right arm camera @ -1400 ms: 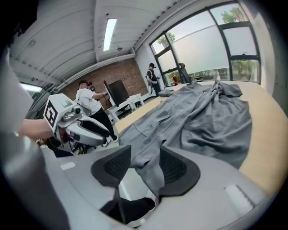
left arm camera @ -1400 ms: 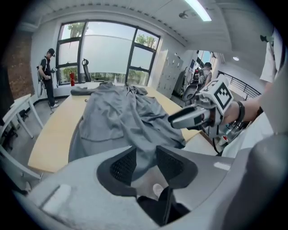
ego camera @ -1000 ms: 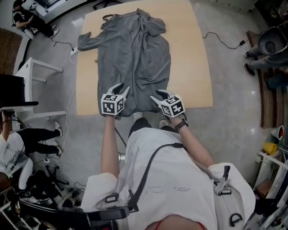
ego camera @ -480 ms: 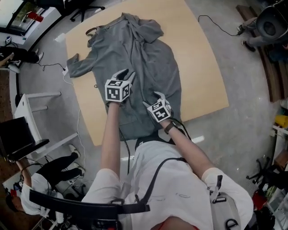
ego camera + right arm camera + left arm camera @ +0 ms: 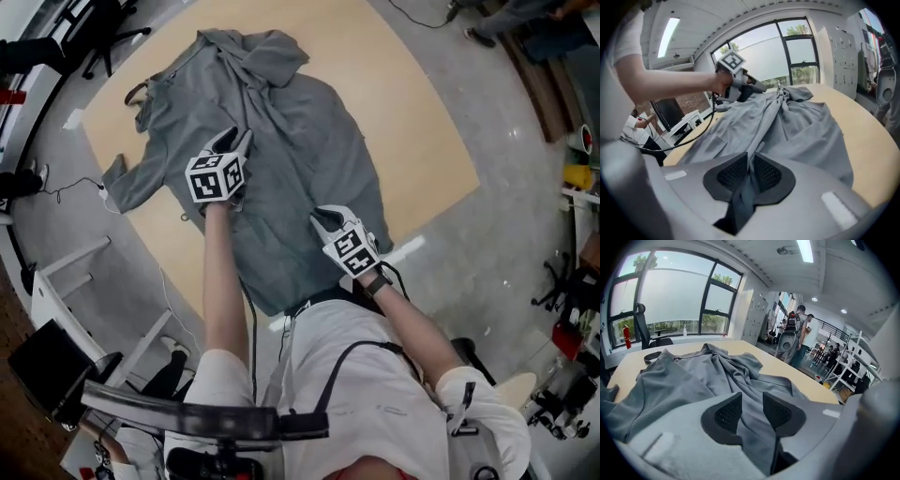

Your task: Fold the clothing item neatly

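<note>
Right hand-held gripper (image 5: 750, 164), jaws just closed onto a fold of grey garment (image 5: 801, 126) on the tan table (image 5: 876, 136)

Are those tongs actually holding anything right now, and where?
The right tongs, having just closed, pinch a fold of the grey garment toward its near end. The left tongs stand open above it, holding nothing.

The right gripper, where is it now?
In the head view, the right gripper sits low and right of centre on the garment, near the table's near edge; its jaws have just been closing on a fold.
</note>
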The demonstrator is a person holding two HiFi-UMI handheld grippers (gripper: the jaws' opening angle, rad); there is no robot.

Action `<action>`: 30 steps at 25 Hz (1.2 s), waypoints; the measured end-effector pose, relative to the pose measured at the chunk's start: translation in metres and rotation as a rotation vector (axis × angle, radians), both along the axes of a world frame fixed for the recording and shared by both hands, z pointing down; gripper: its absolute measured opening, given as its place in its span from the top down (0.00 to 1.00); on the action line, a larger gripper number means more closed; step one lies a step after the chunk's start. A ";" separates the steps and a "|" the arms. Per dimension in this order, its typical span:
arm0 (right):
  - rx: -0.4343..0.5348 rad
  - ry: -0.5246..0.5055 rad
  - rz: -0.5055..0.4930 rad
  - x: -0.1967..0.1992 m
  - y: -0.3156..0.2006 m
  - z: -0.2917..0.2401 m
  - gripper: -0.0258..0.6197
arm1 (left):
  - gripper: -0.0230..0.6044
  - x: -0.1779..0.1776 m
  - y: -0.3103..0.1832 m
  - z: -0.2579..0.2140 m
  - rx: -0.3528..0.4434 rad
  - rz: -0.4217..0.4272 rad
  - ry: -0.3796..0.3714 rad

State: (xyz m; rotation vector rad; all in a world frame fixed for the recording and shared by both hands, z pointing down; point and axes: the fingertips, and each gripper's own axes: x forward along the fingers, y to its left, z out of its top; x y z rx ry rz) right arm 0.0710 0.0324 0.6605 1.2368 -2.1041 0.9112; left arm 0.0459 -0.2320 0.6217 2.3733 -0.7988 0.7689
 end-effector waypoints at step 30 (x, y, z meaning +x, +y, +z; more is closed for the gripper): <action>0.351 -0.389 0.013 0.037 0.053 -0.134 0.89 | 0.73 -0.057 0.232 -0.067 -0.008 -0.102 0.108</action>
